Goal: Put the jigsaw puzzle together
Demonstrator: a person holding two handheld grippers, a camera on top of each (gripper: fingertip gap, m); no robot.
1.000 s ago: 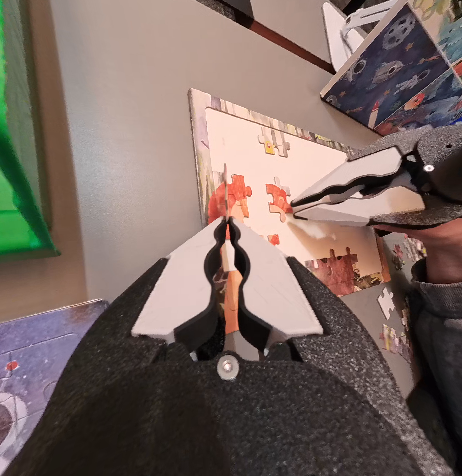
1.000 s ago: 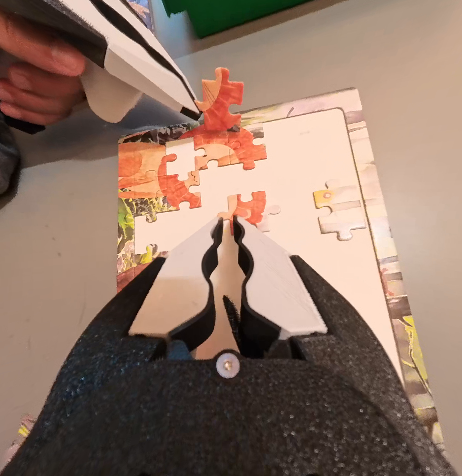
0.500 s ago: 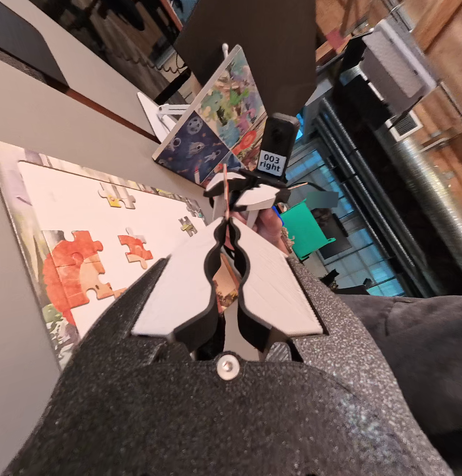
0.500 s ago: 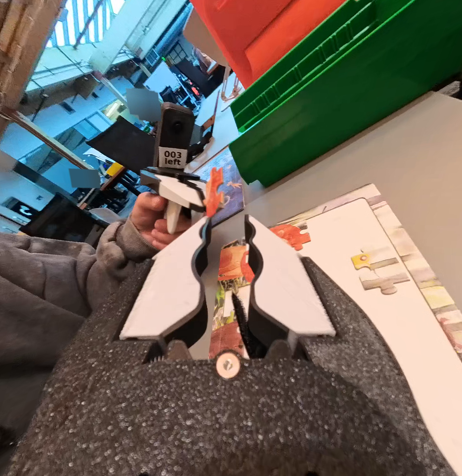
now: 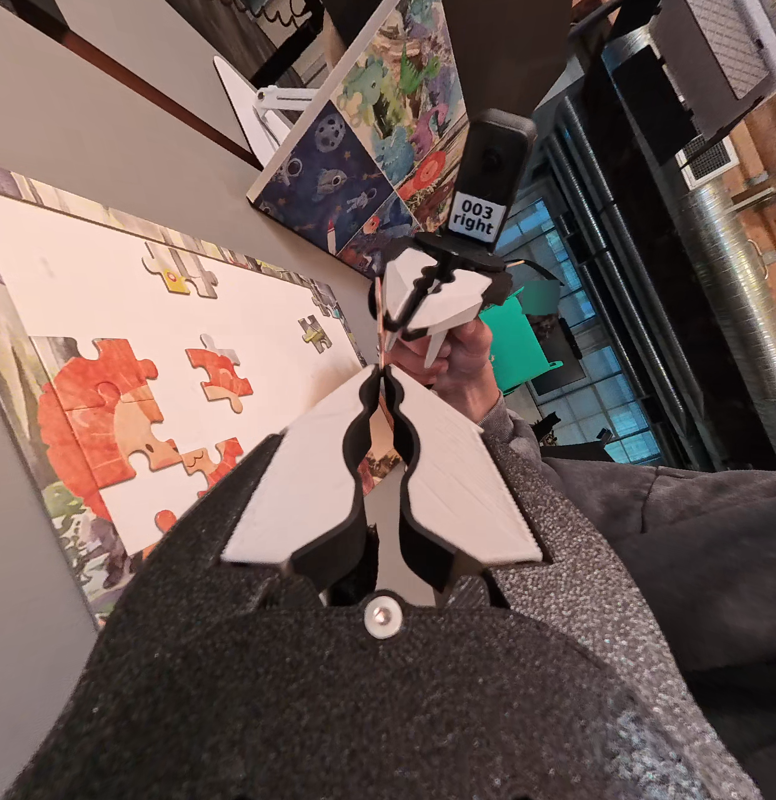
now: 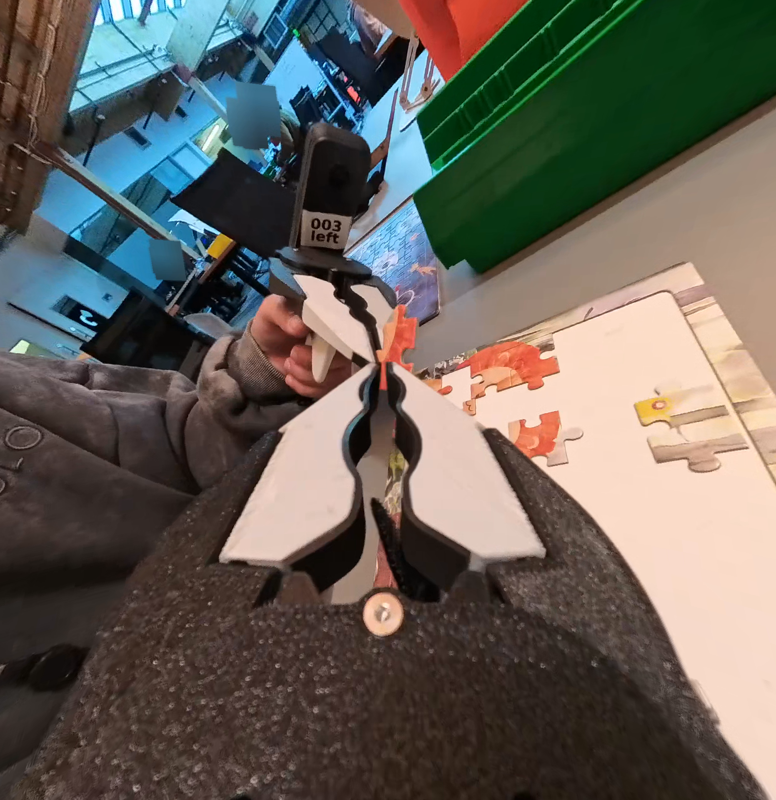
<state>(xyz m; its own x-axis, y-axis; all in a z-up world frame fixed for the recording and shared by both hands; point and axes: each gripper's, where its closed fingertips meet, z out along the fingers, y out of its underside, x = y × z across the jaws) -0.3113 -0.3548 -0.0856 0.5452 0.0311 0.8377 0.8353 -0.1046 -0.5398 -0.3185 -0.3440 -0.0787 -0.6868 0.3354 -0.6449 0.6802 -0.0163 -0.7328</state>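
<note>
You hold the orange piece (image 6: 397, 335) above the puzzle board (image 6: 637, 498), both tools pinched on it, left tool (image 5: 381, 372), right tool (image 6: 379, 368), seemingly a handover to re-grip.

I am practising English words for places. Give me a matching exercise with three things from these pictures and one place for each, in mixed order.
Things:
1. orange piece
2. yellow and grey pieces
3. green bin

Places:
A. stands on the table, beyond the puzzle board
B. in the air, gripped by the left claw and the right claw
C. lie flat on the puzzle board

Pairs: 1-B, 2-C, 3-A
</note>
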